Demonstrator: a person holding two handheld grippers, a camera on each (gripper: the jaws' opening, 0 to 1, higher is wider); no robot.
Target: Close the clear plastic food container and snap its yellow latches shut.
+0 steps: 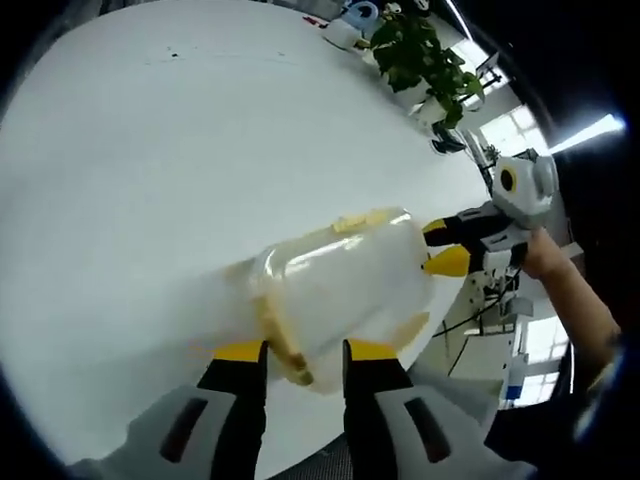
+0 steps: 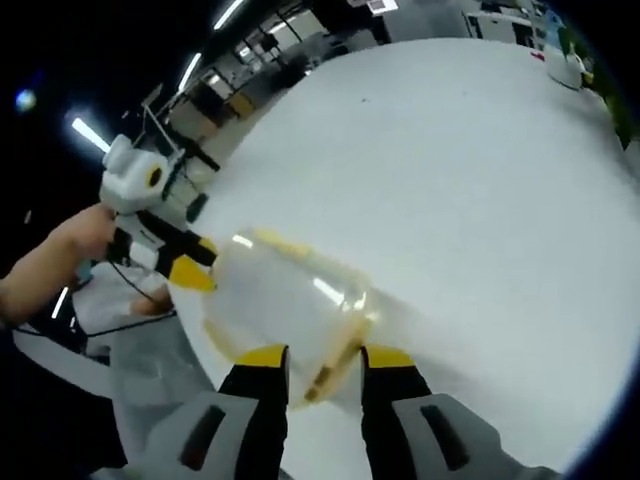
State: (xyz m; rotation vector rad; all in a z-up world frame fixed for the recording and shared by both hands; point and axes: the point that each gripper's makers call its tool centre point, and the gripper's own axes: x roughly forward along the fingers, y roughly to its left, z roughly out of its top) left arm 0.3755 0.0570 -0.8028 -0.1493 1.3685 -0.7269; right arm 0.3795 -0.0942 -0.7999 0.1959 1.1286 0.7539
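Yellow-tipped jaws of the left hand-held gripper [image 1: 305, 352] stand slightly apart around one end of the clear plastic food container with yellow latches [image 1: 345, 285], apparently straddling a yellow latch [image 1: 283, 350] there. At the opposite end, the right hand-held gripper [image 2: 325, 360] does the same, its jaws flanking the other yellow latch [image 2: 335, 365]; whether either pair truly pinches is hard to tell. Held between both tools, the container sits at the near edge of the round white tabletop [image 1: 180, 150], its lid seemingly already down. I judge the latching step is in hand. Next, each latch needs pressing firmly against the container wall until it snaps, while the opposite tool braces the box against sliding.
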